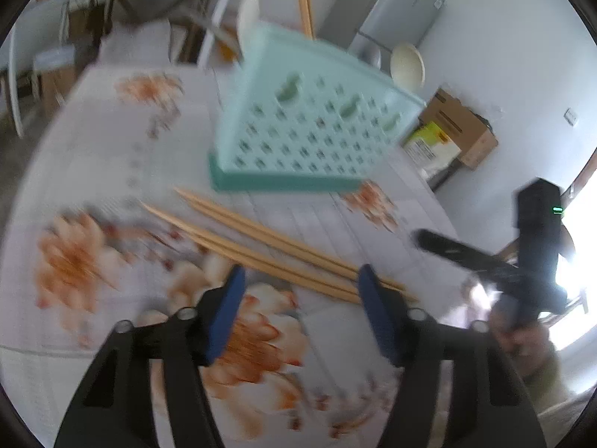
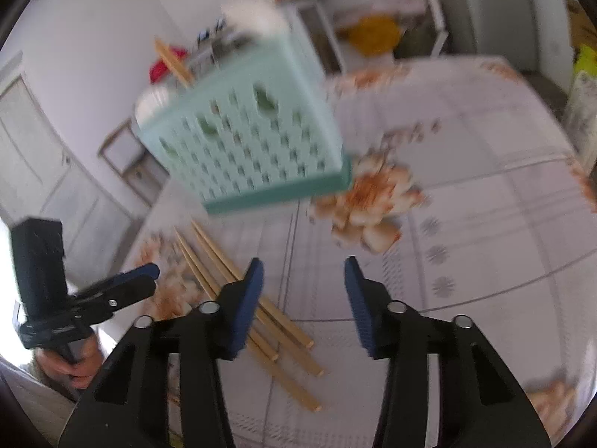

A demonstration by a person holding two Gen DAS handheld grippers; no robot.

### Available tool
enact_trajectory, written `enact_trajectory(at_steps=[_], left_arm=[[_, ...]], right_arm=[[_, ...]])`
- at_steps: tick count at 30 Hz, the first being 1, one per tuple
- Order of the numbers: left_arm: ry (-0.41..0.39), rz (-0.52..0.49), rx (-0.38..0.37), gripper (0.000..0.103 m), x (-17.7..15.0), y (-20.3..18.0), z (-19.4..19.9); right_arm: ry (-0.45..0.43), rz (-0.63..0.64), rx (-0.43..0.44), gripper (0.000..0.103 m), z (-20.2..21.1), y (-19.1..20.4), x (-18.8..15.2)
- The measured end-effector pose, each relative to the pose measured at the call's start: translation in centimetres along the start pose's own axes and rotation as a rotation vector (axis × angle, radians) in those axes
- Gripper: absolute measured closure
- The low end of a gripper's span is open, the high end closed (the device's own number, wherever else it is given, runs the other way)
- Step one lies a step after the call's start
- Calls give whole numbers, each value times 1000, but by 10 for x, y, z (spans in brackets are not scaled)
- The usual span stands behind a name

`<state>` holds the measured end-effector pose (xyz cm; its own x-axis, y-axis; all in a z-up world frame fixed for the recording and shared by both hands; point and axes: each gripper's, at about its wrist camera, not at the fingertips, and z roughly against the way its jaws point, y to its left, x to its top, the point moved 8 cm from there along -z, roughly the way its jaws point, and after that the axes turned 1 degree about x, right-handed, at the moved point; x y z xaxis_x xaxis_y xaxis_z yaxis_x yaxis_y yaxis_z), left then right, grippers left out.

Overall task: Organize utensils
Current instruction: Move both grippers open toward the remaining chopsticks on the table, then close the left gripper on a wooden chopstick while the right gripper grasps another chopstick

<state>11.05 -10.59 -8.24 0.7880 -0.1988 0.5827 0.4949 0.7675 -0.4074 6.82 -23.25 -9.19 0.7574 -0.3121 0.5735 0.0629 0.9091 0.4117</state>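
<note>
Your left gripper (image 1: 300, 283) has its blue pads (image 1: 227, 310) spread wide and holds nothing; the pads hang just above the near ends of the loose chopsticks (image 1: 261, 250). Your right gripper (image 2: 303, 280) is also wide open and empty, with its left pad (image 2: 244, 302) over the same bundle, as the right wrist view shows.

The chopsticks lie side by side on the flowered tablecloth (image 1: 93, 142), their thin tips pointing toward the mint utensil basket (image 1: 298, 130), which stands upright a little beyond them. Two more chopsticks (image 1: 303, 0) already stand in it.

I judge these sticks to be light, stiff and smooth, so they can roll or turn in the pads. Take one near its middle, across its length, and close firmly; the wood should not break. A hold near the thick end would probably let the tip swing.
</note>
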Motion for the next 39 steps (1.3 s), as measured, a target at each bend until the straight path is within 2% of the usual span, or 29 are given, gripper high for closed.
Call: enact_trajectory(at_steps=[2, 4, 5, 9, 14, 16, 20, 25, 28, 32, 34, 39], left_arm=[[37, 38, -15, 60, -5, -4, -9], [62, 82, -13, 68, -10, -5, -17], [71, 101, -7, 71, -11, -5, -20], [102, 150, 51, 74, -15, 3, -30], [105, 154, 137, 75, -8, 7, -34], [105, 141, 170, 75, -7, 6, -36], [96, 98, 256, 88, -9, 6, -35], [84, 96, 288, 90, -13, 8, -26], [81, 85, 308, 93, -15, 11, -20], [67, 36, 376, 95, -15, 25, -11], [81, 43, 411, 95, -14, 39, -8], [85, 129, 347, 93, -9, 54, 2]], right_arm=[[62, 9, 4, 75, -17, 0, -11], [67, 29, 11, 77, -21, 8, -17], [82, 32, 28, 82, -24, 12, -20], [102, 52, 58, 90, -26, 28, -37], [116, 19, 98, 99, -27, 42, -52], [113, 24, 95, 100, -26, 50, -58], [101, 34, 72, 103, -22, 54, -62], [91, 3, 27, 103, -18, 38, -59], [83, -42, 37, 103, -11, 25, -61], [67, -68, 18, 103, -3, 12, -62], [63, -78, 18, 103, 0, 8, -63], [63, -86, 35, 101, 5, 6, -63]])
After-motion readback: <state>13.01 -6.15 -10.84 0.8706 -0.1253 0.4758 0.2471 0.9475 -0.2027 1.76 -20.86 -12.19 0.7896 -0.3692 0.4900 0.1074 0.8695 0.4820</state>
